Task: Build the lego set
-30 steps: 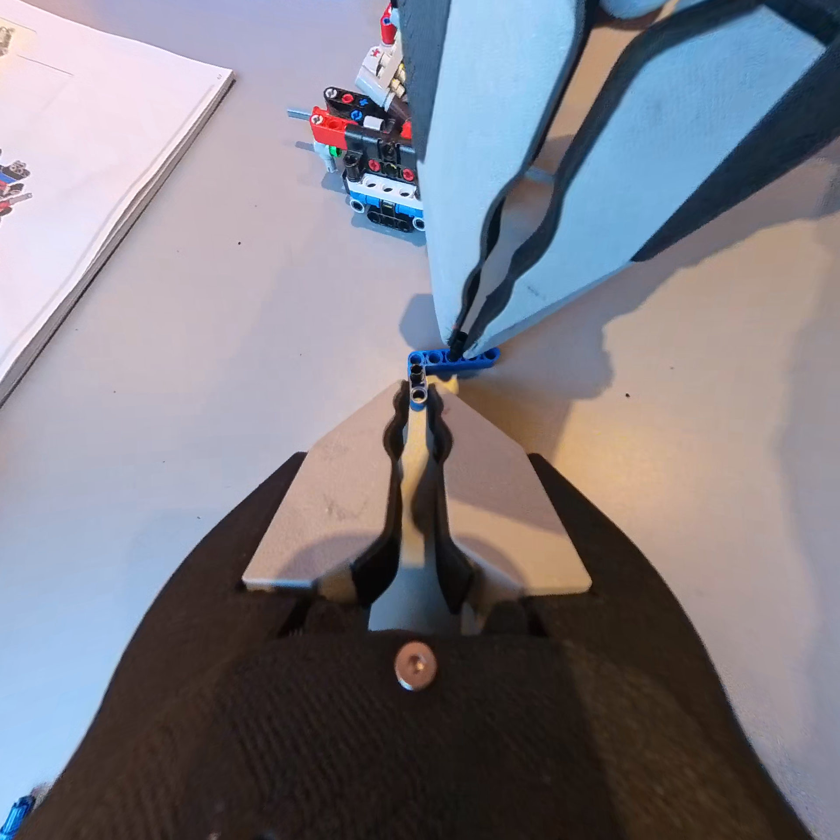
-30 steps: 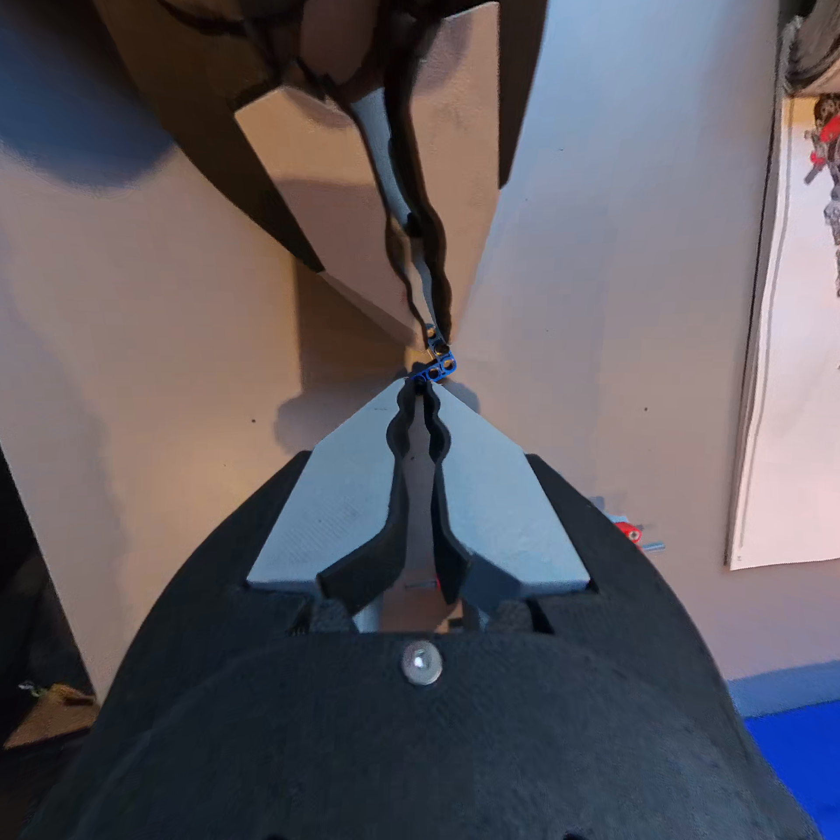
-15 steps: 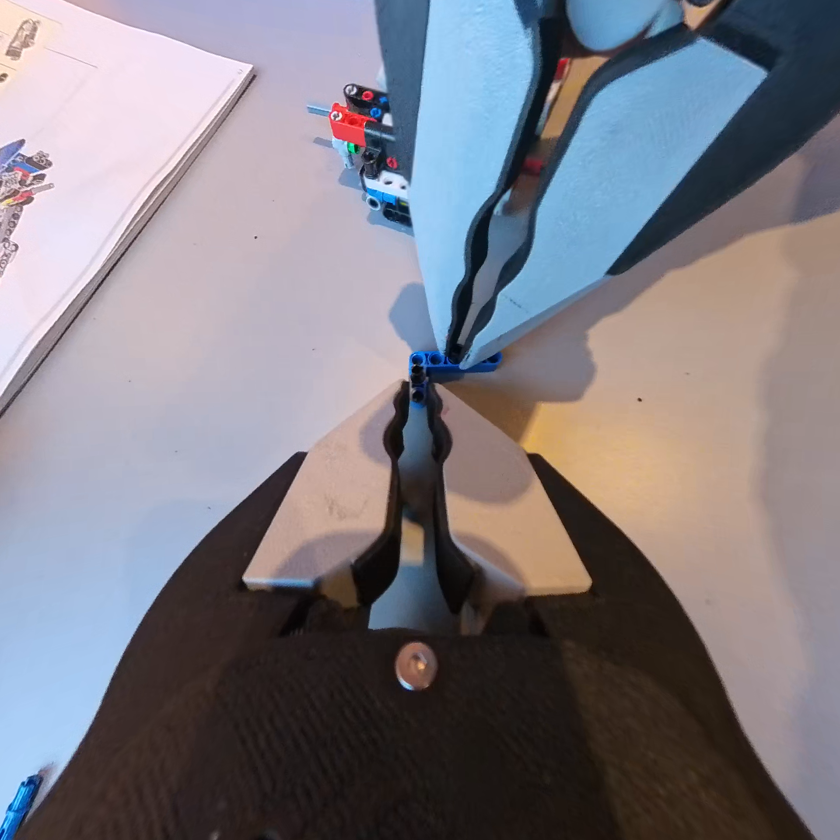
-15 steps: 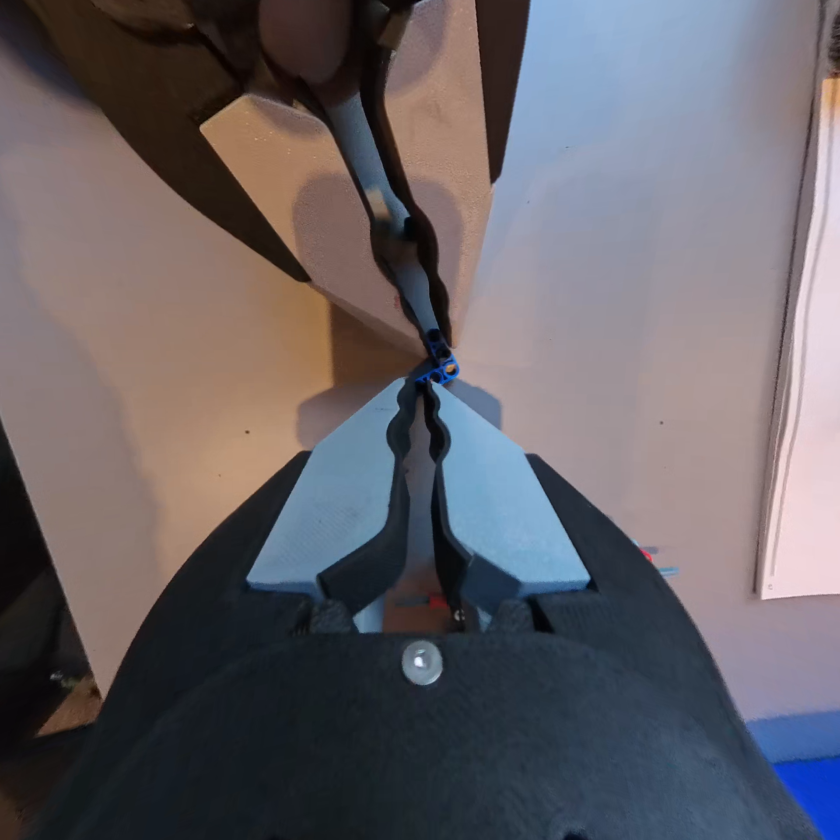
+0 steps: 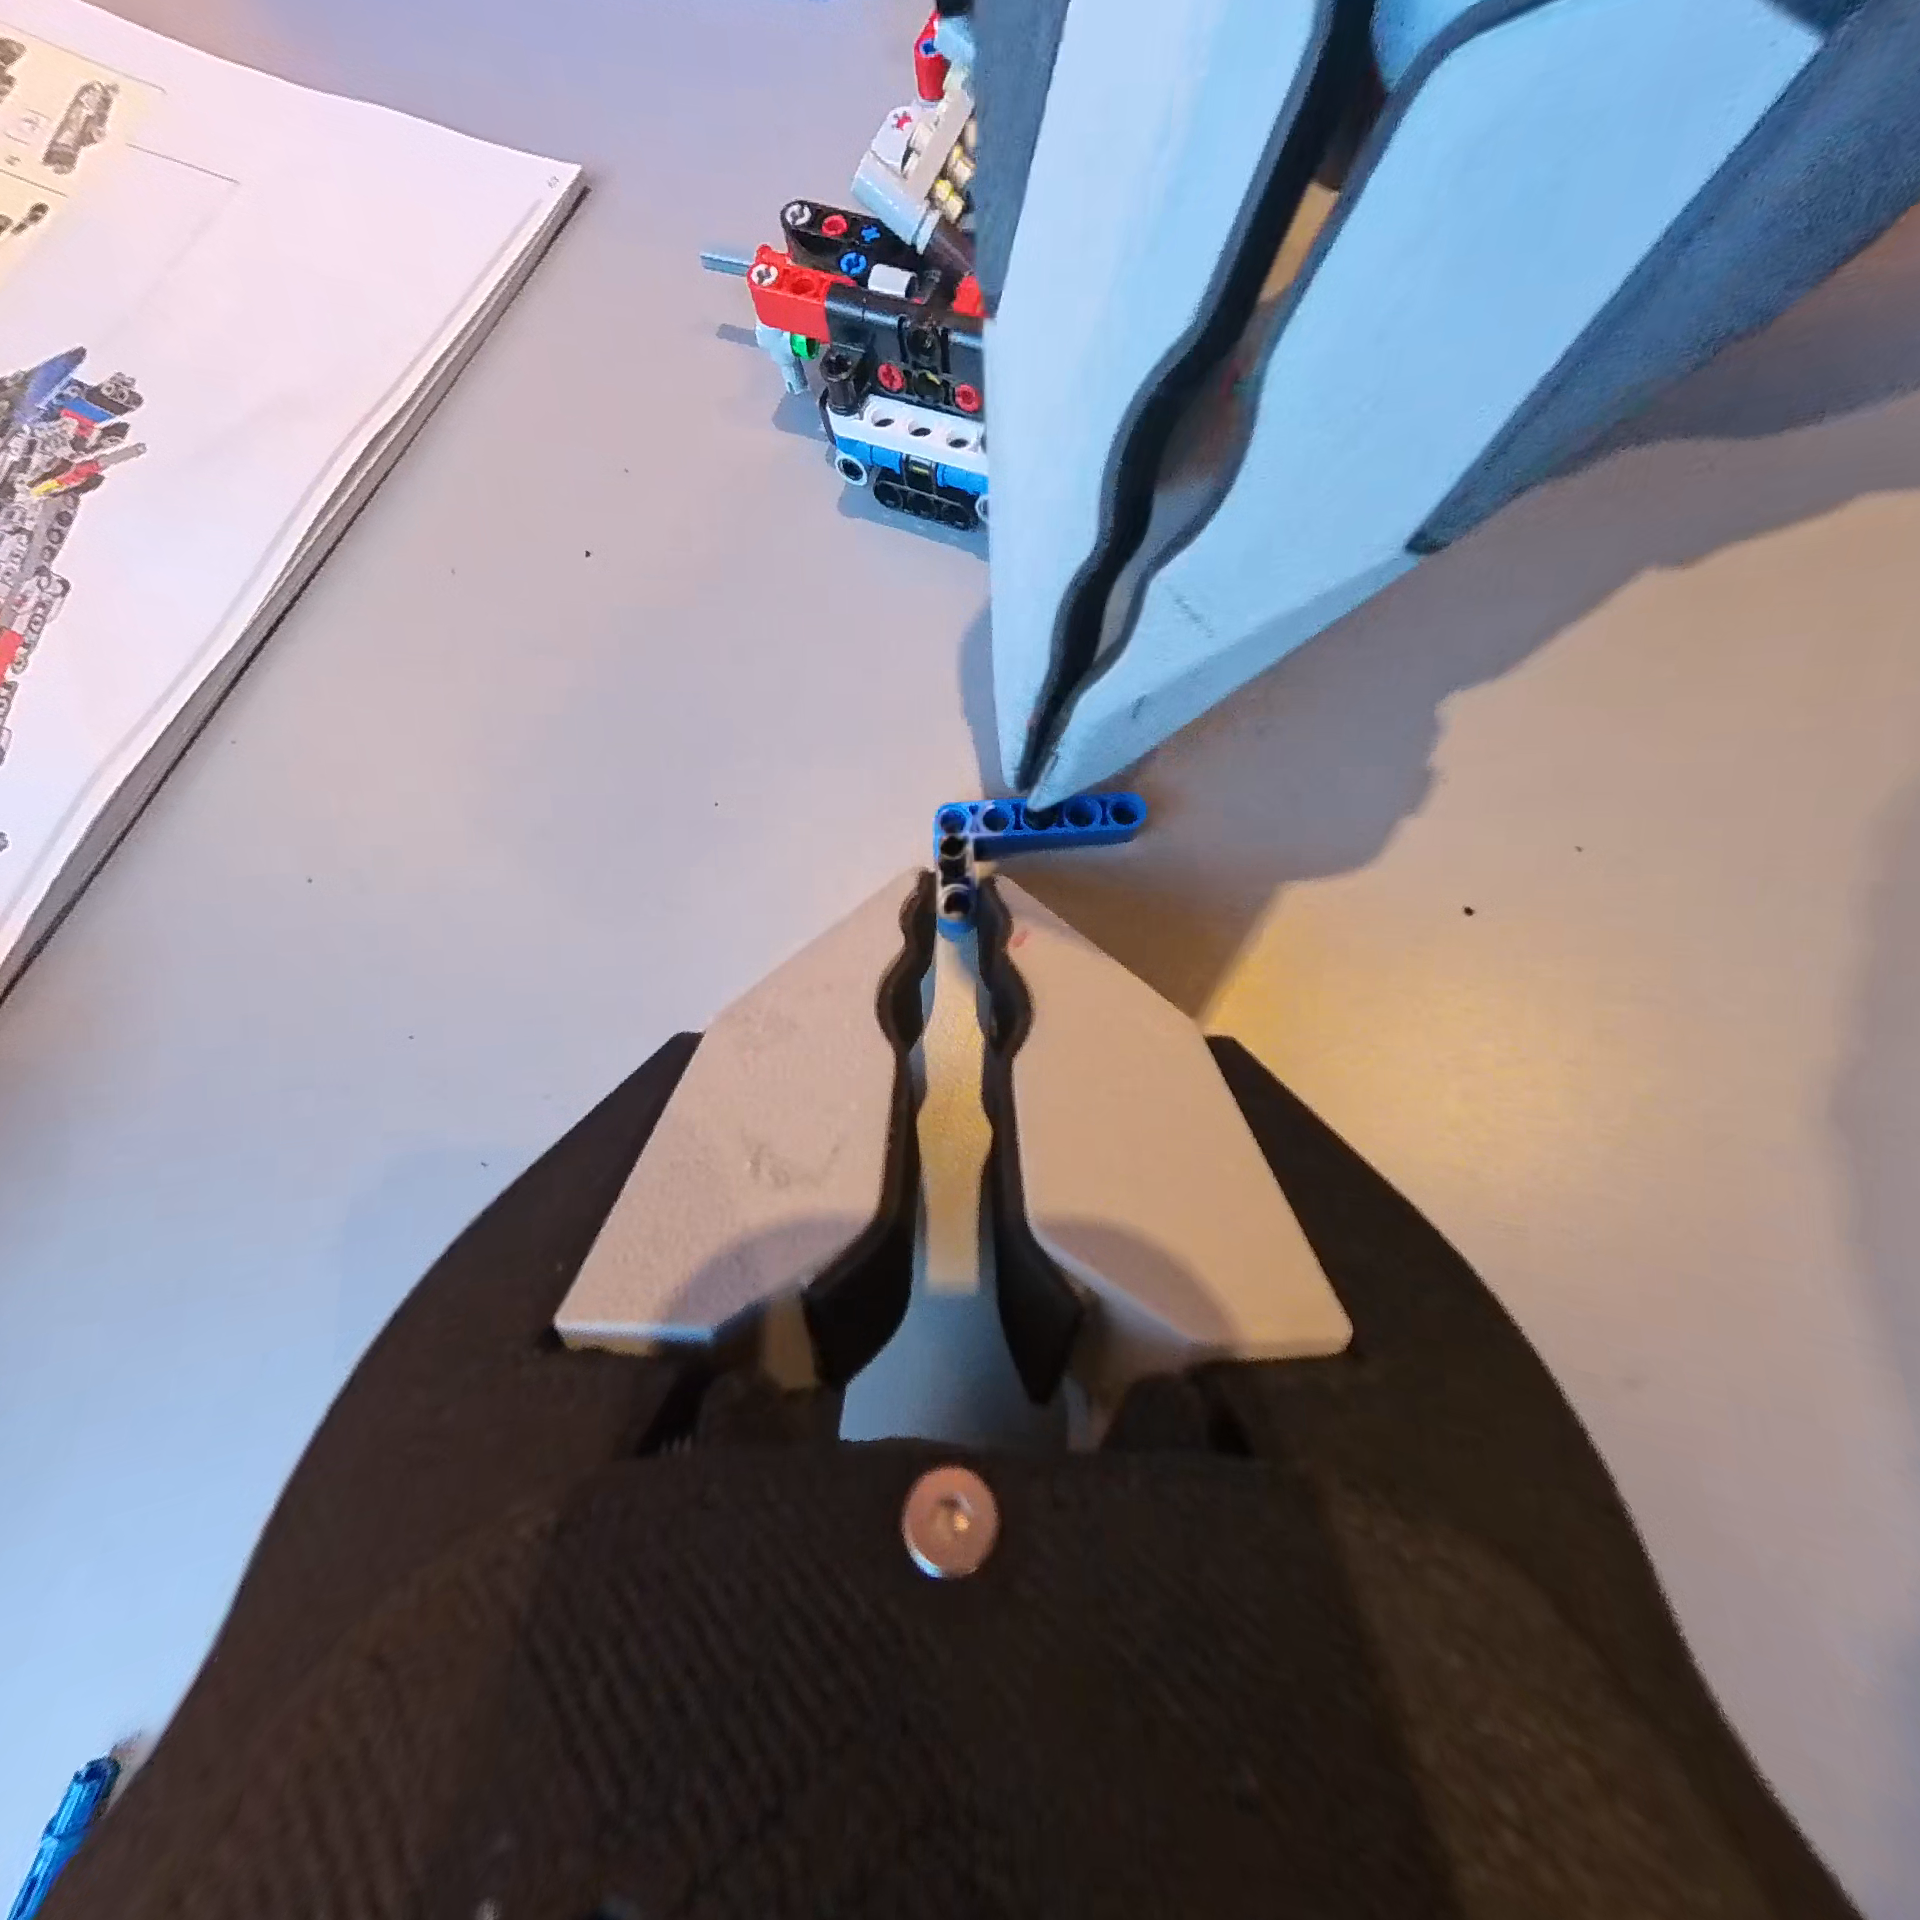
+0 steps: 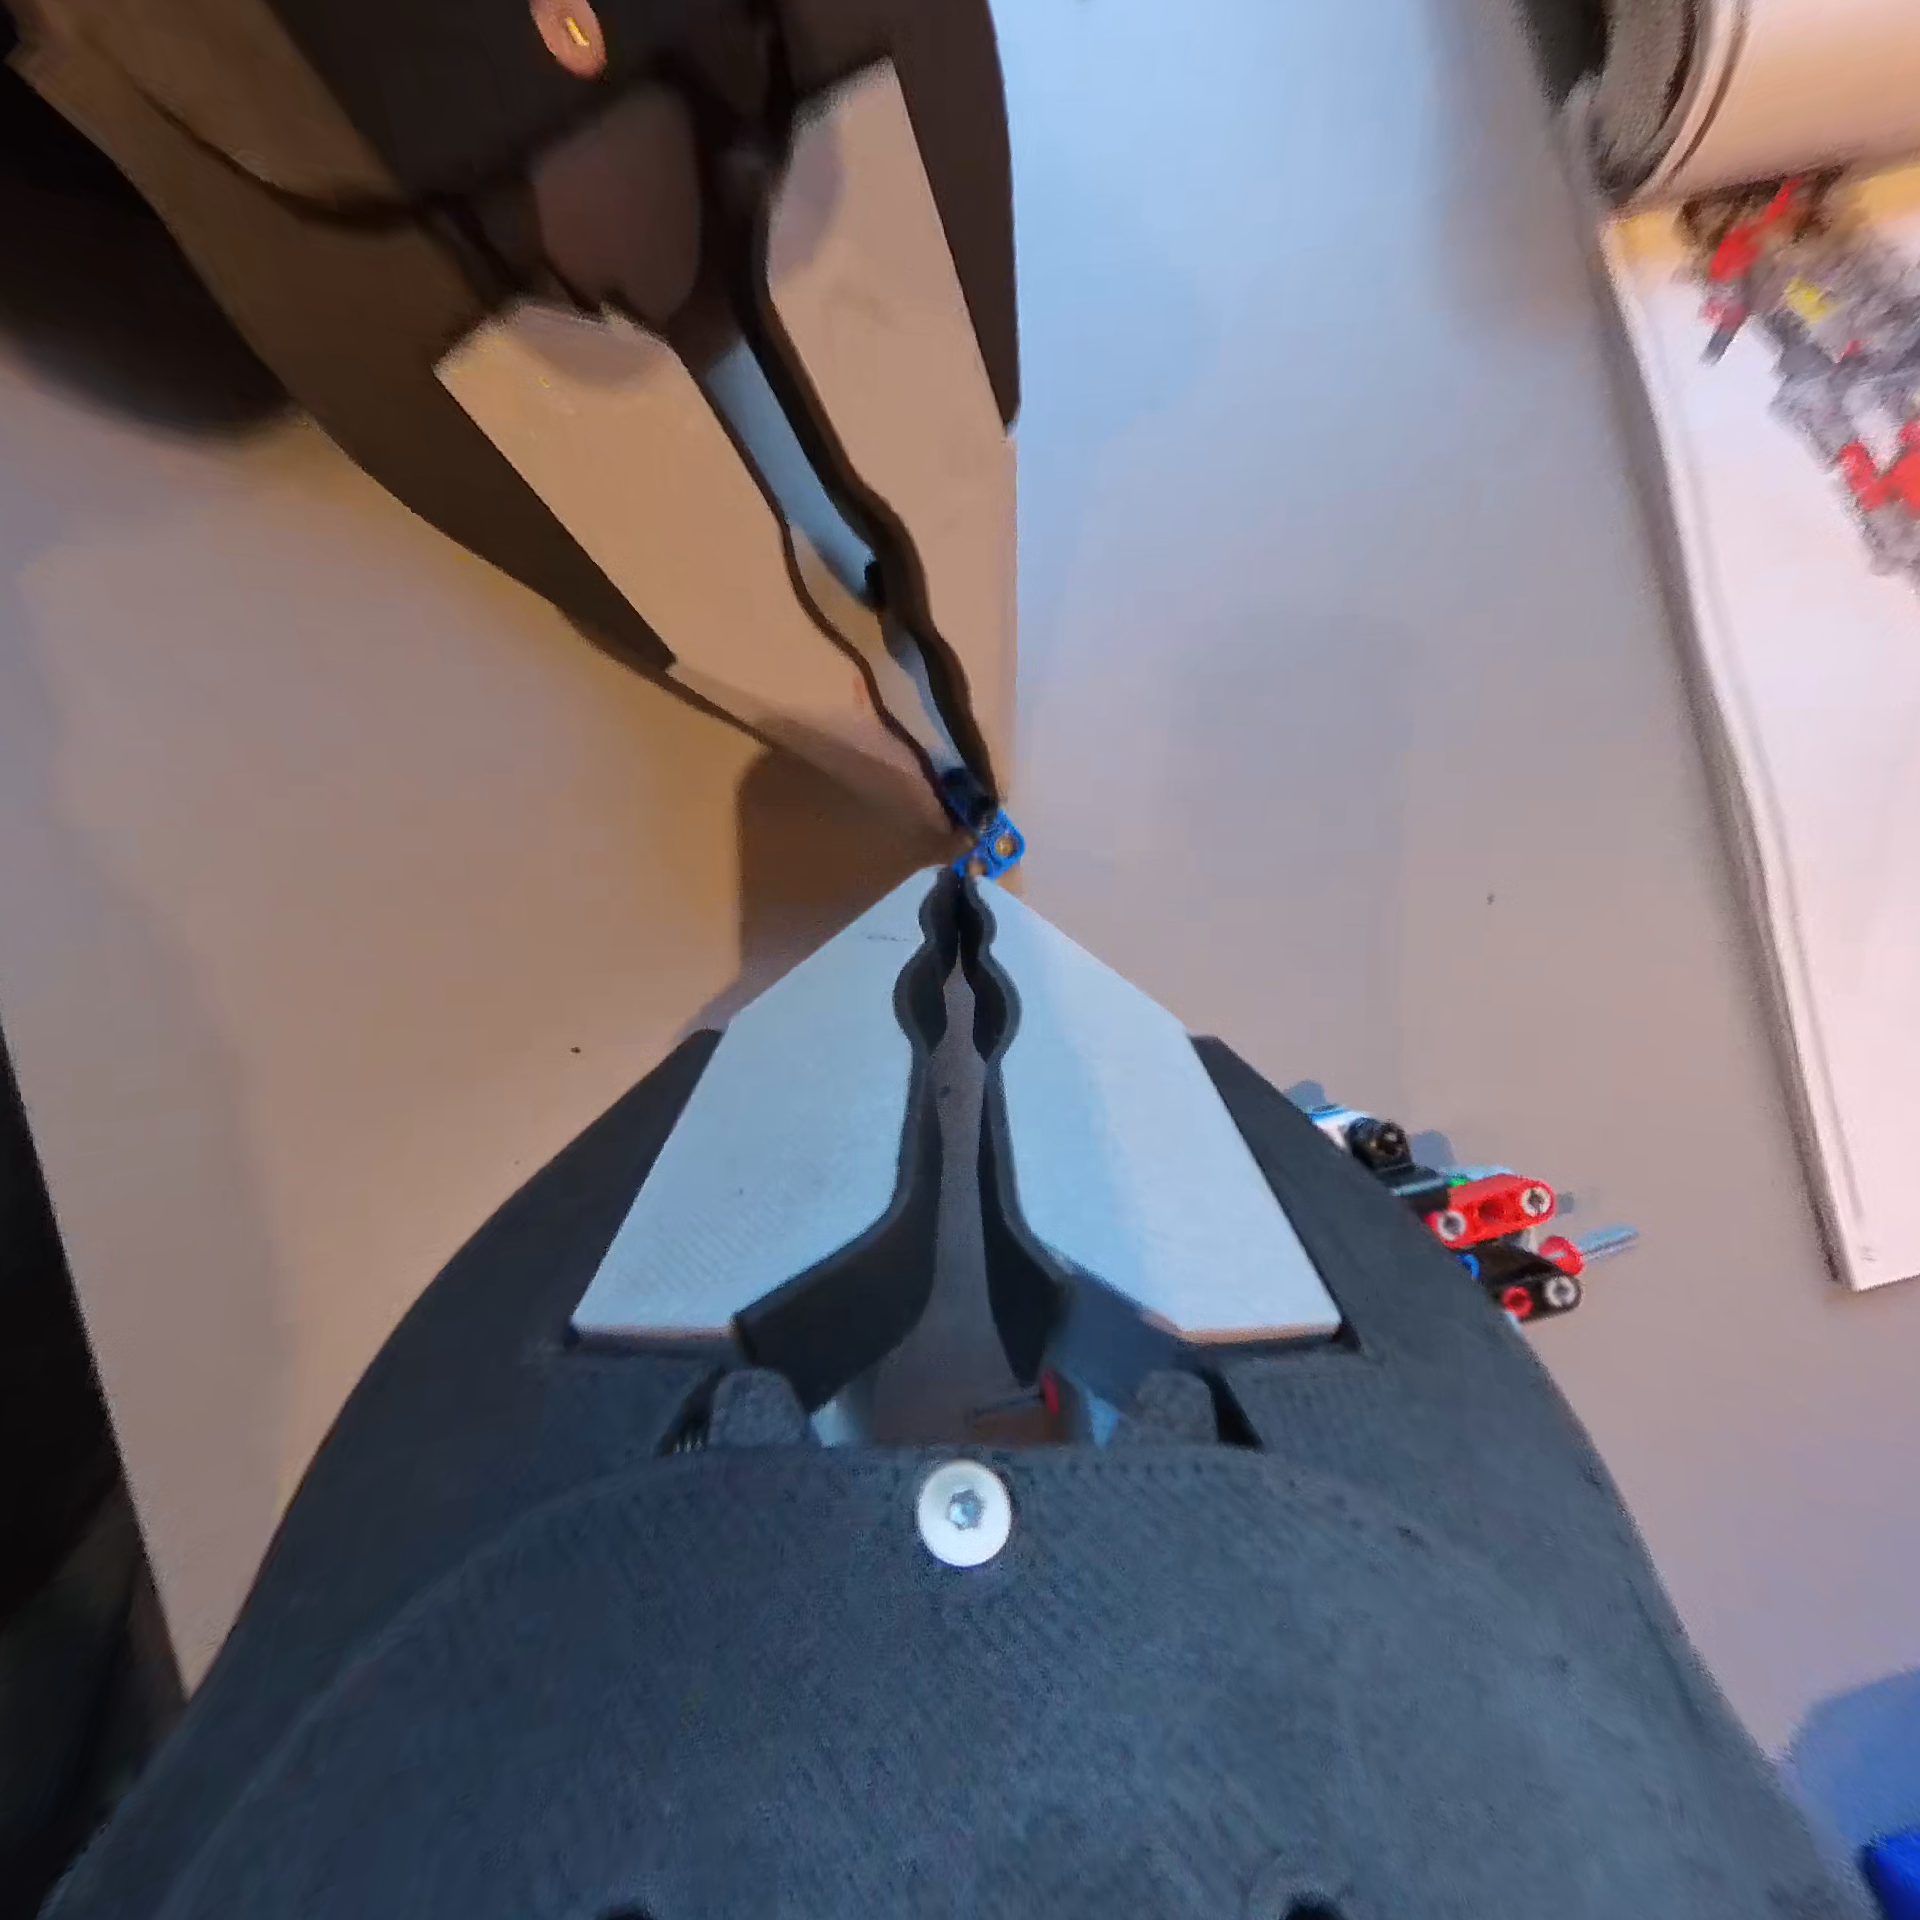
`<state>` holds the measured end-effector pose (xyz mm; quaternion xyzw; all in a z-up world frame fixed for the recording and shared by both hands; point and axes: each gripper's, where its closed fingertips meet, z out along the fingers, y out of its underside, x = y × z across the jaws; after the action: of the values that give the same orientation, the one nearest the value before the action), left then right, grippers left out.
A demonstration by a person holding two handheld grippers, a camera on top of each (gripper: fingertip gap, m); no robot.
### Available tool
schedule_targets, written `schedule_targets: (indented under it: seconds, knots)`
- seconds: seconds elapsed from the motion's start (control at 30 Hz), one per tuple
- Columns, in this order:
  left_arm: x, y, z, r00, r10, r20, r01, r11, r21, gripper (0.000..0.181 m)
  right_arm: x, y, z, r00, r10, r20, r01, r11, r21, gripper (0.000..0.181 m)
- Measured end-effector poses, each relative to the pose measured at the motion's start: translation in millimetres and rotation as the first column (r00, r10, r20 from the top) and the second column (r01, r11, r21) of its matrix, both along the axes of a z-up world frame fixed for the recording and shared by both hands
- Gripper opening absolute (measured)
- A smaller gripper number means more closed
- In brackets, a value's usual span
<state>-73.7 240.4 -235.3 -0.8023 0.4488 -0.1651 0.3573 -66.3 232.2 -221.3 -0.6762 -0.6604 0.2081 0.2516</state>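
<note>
Blue L-shaped beam (image 5: 1039, 821) held low over the grey table (image 5: 520, 831), pinched at its short leg between the nearly closed tips of the left gripper (image 5: 956, 899), with only a narrow slot between the pads, filled by the beam's end. Right gripper (image 6: 961, 883) opposite, tips drawn almost together and pressed at the middle of the long leg; whether clamping something small there (a pin, perhaps) or merely pushing, impossible to tell. Likely very light, stiff hard plastic, smooth enough to twist or pop out of a tip-only pinch; best taken across the flat faces near the corner, leaving the holes free, with pressing force kept in line with the hole. Left wrist view: full L outline and row of holes, plus the partly built model (image 5: 894, 353) of red, black, white and blue parts behind the right gripper, the open instruction booklet (image 5: 260, 416) at left, and a loose blue piece (image 5: 68, 1808) at the lower edge. Right wrist view: beam seen end-on and foreshortened (image 6: 992, 836), the left gripper's underside, the model (image 6: 1475, 1226) at right and the table's near edge, though blurred.
</note>
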Motion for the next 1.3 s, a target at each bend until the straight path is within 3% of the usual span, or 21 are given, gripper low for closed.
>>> schedule_targets:
  seconds: [0.1, 0.2, 0.33, 0.47, 0.63, 0.8, 0.97, 1.13, 1.3]
  knots:
    - [0.1, -0.1, 0.1, 1.000, 0.000, 0.000, 0.000, 1.000, 0.001, 0.005, -2.9, -1.9, 10.3, 0.999, 0.008, -0.041, -0.007, 1.000, 0.012, 0.000]
    - [-0.9, 0.0, 0.1, 1.000, 0.008, -0.003, -0.008, 1.000, 0.002, 0.005, 1.7, -11.1, -8.4, 0.999, 0.021, 0.025, -0.020, 0.999, -0.042, 0.000]
    - [-1.4, -6.7, 0.1, 1.000, -0.004, 0.004, 0.004, 1.000, -0.006, 0.005, -6.5, -14.6, 13.9, 0.987, -0.036, -0.156, 0.021, 0.995, -0.095, 0.000]
    - [-1.7, -20.7, 0.3, 0.999, -0.052, 0.015, 0.052, 0.998, -0.023, 0.005, -6.2, -23.5, 38.1, 0.925, -0.087, -0.369, 0.028, 0.986, -0.163, 0.000]
    - [-5.1, -31.7, 1.1, 0.997, -0.071, -0.019, 0.072, 0.997, 0.029, 0.005, 6.1, -30.7, 45.2, 0.869, -0.114, -0.481, 0.049, 0.988, -0.147, 0.005]
    - [-18.4, -26.0, 9.5, 0.999, 0.025, -0.022, -0.022, 0.992, 0.124, 0.032, 21.9, -32.3, 45.9, 0.849, -0.060, -0.524, 0.066, 0.998, -0.006, 0.010]
    - [-32.5, -32.2, 19.2, 0.991, 0.115, 0.064, -0.121, 0.986, 0.111, 0.050, 39.9, -29.0, 52.7, 0.834, 0.004, -0.552, 0.106, 0.980, 0.167, 0.009]
    - [-48.3, -44.6, 38.6, 0.971, 0.156, 0.183, -0.186, 0.969, 0.160, 0.041, 54.1, -25.2, 56.6, 0.822, 0.015, -0.569, 0.135, 0.966, 0.221, 0.003]
    - [-50.8, -46.7, 49.1, 0.964, 0.149, 0.221, -0.199, 0.954, 0.226, 0.027, 59.7, -19.0, 64.3, 0.782, -0.031, -0.623, 0.149, 0.979, 0.138, 0.001]
